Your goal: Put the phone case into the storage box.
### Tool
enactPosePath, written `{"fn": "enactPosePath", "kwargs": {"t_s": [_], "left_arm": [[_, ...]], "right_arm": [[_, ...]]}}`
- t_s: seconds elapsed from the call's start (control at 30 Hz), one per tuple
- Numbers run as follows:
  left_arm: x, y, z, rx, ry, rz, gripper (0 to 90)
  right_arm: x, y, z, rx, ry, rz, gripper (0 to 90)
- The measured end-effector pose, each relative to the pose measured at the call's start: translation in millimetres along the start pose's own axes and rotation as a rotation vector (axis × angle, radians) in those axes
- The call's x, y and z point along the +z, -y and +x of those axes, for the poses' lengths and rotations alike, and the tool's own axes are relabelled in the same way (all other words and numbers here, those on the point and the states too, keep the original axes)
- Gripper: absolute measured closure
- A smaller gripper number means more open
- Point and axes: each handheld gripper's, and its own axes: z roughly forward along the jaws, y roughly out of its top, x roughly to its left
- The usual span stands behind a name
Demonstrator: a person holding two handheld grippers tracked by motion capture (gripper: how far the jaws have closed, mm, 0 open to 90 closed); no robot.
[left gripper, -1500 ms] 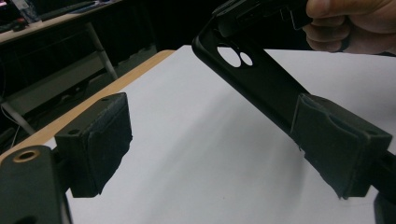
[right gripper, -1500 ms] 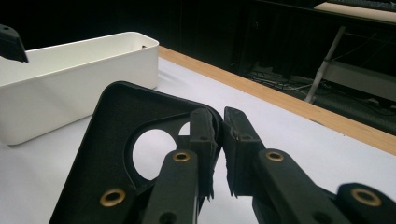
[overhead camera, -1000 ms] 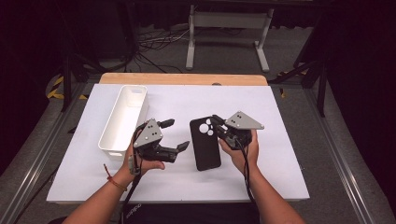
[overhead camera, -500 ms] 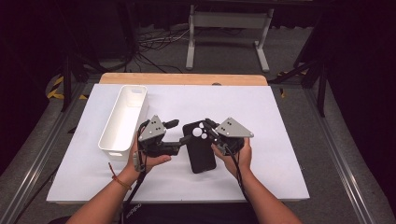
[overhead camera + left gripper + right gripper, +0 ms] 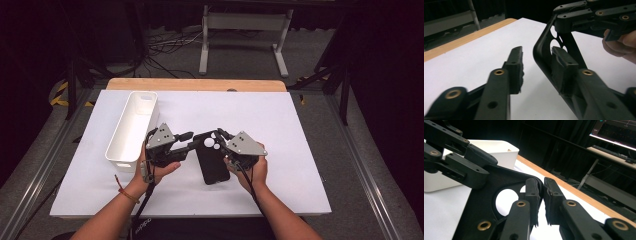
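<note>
A black phone case (image 5: 212, 162) with round camera holes is held tilted above the white table sheet (image 5: 290, 130). My right gripper (image 5: 218, 134) is shut on its top edge; in the right gripper view the pads (image 5: 533, 188) pinch the case's rim (image 5: 481, 202). My left gripper (image 5: 192, 140) reaches in from the left at the same top end. Its jaws have just been closing, and the case's side wall (image 5: 541, 50) stands between them. One pad (image 5: 560, 57) lies inside the case, while the other pad (image 5: 516, 60) is still a gap away from the wall.
A long white bin (image 5: 131, 127) stands at the left of the sheet, close behind my left hand (image 5: 160, 167). A wooden table edge (image 5: 195, 84) runs along the back. Dark floor, cables and a metal stand lie beyond.
My left gripper has swung right to the case's top end and its jaws have narrowed around the wall. The right gripper and case have shifted slightly left.
</note>
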Motion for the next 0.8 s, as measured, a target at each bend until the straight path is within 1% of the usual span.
{"fn": "enactPosePath", "kwargs": {"t_s": [0.03,0.07,0.13,0.2,0.27,0.3,0.33,0.37,0.4,0.43,0.47,0.5,0.6,0.67,0.7,0.77,0.8], "left_arm": [[0.5,0.2,-0.3,-0.001,0.001,0.001,64.9],[0.8,0.3,-1.1,-0.006,0.003,0.004,67.8],[1.0,0.4,-1.4,-0.002,0.000,0.013,69.3],[0.9,0.4,-1.0,0.009,-0.004,0.017,74.1],[0.4,0.1,-1.4,0.014,-0.019,0.022,74.8],[0.4,0.1,-1.4,0.014,-0.019,0.022,75.3],[0.1,0.2,-1.4,0.005,-0.017,0.022,75.3],[-0.3,0.2,-1.2,0.003,-0.021,0.022,76.0],[-1.3,0.0,-0.3,0.012,-0.039,0.014,76.7],[-2.8,-0.6,0.9,0.014,-0.047,0.015,78.0],[-3.1,-0.4,1.1,-0.006,-0.040,0.005,79.0],[-4.7,-0.8,2.6,0.000,-0.040,0.007,79.5],[-6.8,-0.6,3.0,-0.003,-0.043,-0.008,80.5],[-7.2,-0.8,2.9,0.002,-0.047,-0.011,80.7],[-8.4,-1.0,3.0,0.014,-0.052,-0.014,80.7],[-9.2,-1.2,3.0,0.018,-0.046,-0.015,80.8],[-9.9,-1.5,3.1,0.026,-0.051,-0.024,80.9]], "right_arm": [[0.0,0.1,0.9,-0.006,0.000,0.001,82.7],[0.0,0.4,2.1,-0.012,0.003,-0.003,82.6],[-0.2,0.3,2.6,-0.017,0.003,-0.003,82.6],[-0.8,0.2,5.3,-0.029,0.013,-0.007,82.5],[-0.9,0.4,6.8,-0.037,0.016,-0.012,82.4],[-0.9,0.4,6.8,-0.037,0.016,-0.012,82.4],[-1.3,0.3,7.5,-0.040,0.014,-0.015,82.4],[-1.6,0.3,8.5,-0.044,0.016,-0.021,82.3],[-2.1,0.2,9.4,-0.046,0.016,-0.020,82.2],[-2.3,-0.1,10.7,-0.053,0.014,-0.022,82.2],[-2.7,-0.3,11.9,-0.058,0.012,-0.022,82.2],[-2.9,-0.4,13.4,-0.064,0.015,-0.026,82.1],[-3.8,-1.5,16.5,-0.072,0.018,-0.034,82.1],[-4.2,-2.0,17.4,-0.072,0.014,-0.035,82.0],[-4.5,-2.4,17.7,-0.072,0.011,-0.035,81.9],[-4.6,-2.4,18.1,-0.071,0.014,-0.041,81.9],[-5.6,-3.3,18.4,-0.072,0.009,-0.045,81.8]]}}
